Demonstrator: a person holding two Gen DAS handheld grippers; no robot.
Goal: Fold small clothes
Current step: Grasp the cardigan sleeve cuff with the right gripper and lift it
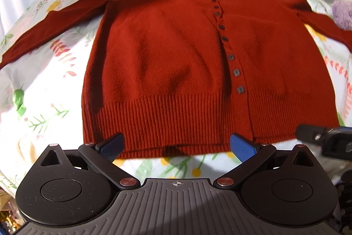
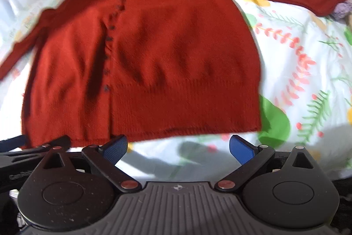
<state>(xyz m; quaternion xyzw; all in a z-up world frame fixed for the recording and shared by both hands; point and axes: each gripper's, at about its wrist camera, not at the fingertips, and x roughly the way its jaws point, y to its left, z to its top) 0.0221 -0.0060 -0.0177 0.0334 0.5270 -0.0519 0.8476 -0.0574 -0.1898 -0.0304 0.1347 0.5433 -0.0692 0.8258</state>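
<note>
**Left wrist view: hem lies straight ahead of both open grippers**

The left wrist camera looks up the length of a rust-red cardigan [image 1: 176, 54] spread flat, front up, on a floral bedsheet [image 1: 44, 85]. Its long axis runs away from the tools, from the ribbed hem [image 1: 167, 120] nearest them to the neckline at the far end, and the row of dark buttons [image 1: 228, 56] follows that line. Going left to right: the left sleeve [image 1: 57, 23] stretches out and back toward the near left; the body fills the middle; the right sleeve [image 1: 316, 17] reaches to a purple plush toy [image 1: 342, 14] at the far right.

The left gripper [image 1: 176, 145] has its jaws spread wide and holds nothing. The blue pads [image 1: 111, 147] sit just over the hem's near edge, left of the button line.

In the right wrist view, which is blurred, the right gripper [image 2: 178, 147] is likewise wide open and empty, hanging over bare sheet just short of the hem, toward the garment's right corner [image 2: 253, 124].

Both tools sit at the hem end, so neither sleeve is close. The left sleeve lies on the left gripper's side and the right sleeve on the right gripper's. I judge that each sleeve will likely be reached by its own tool, going forward and outward before folding in across the body.
</note>
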